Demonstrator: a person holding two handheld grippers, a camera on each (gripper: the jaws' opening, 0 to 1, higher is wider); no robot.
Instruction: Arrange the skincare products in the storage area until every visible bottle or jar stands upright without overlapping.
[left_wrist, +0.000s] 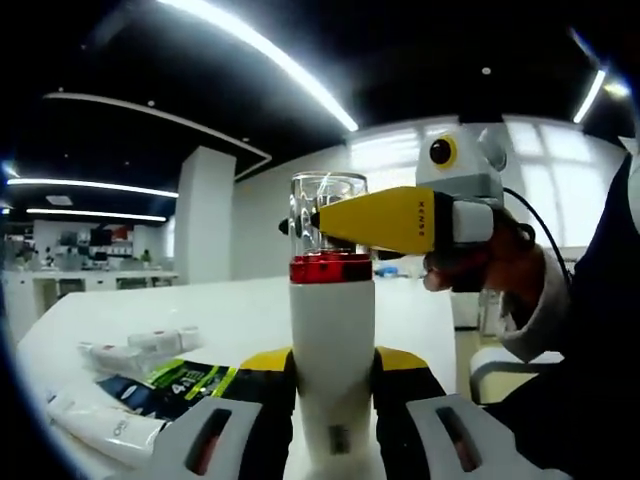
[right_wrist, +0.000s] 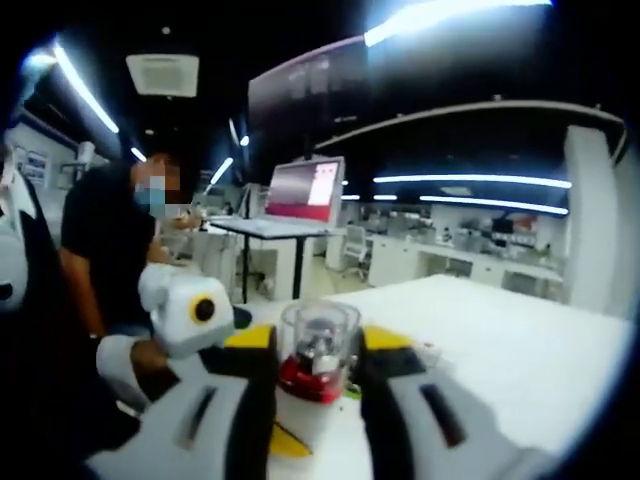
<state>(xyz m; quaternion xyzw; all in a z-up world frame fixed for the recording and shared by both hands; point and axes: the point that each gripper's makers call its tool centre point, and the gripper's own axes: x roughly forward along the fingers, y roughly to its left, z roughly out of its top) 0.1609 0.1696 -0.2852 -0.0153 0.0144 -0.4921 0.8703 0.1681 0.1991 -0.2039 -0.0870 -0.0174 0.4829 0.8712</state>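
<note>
Item: white pump bottle with red collar and clear cap (left_wrist: 332, 300). Your left gripper (left_wrist: 333, 400) clamps its body upright; your right gripper (right_wrist: 318, 375) pinches the cap, steadying it above the white bench (left_wrist: 230, 310).

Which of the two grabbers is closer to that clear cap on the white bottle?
Right. The right gripper closes around the clear cap; the left gripper grips the white bottle lower down.

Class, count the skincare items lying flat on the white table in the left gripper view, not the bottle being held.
3: a white tube nearest the camera, a dark sachet beside it, and a white tube farther back. More may be hidden behind the bottle.
</note>
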